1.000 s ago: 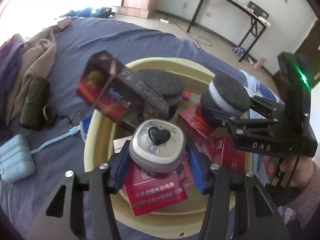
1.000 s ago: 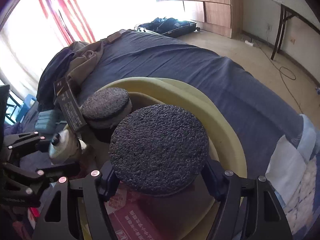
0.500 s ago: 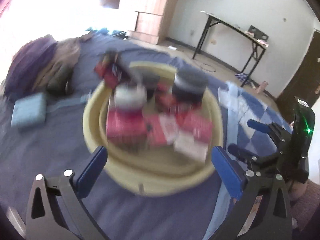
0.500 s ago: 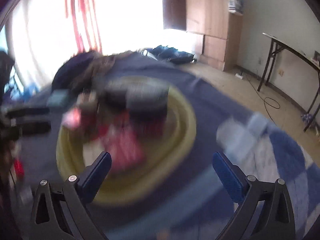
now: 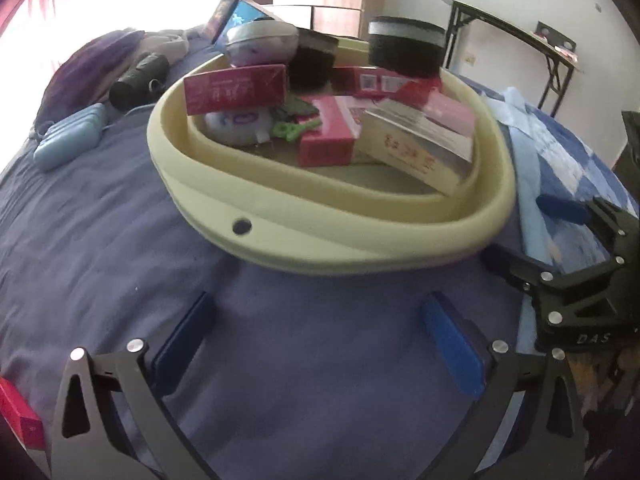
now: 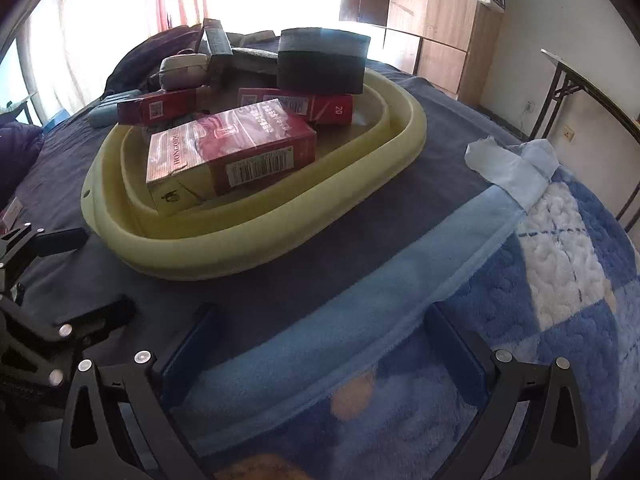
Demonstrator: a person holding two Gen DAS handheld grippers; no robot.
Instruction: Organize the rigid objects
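yellow basin (image 5: 360,240) on bed | red boxes (image 6: 228,152), round tins (image 6: 322,65) piled inside

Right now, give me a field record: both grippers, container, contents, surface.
left gripper: open, empty, low over the bed, short of the basin
right gripper: open, empty, over the blanket's edge
container: pale yellow oval plastic basin, resting on the bed
contents: red cardboard boxes, round dark sponge puck with a pale band, grey rounded case, green scissors
surface: dark blue bedsheet; blue and white fleece blanket to the right
outside the basin: light blue pouch
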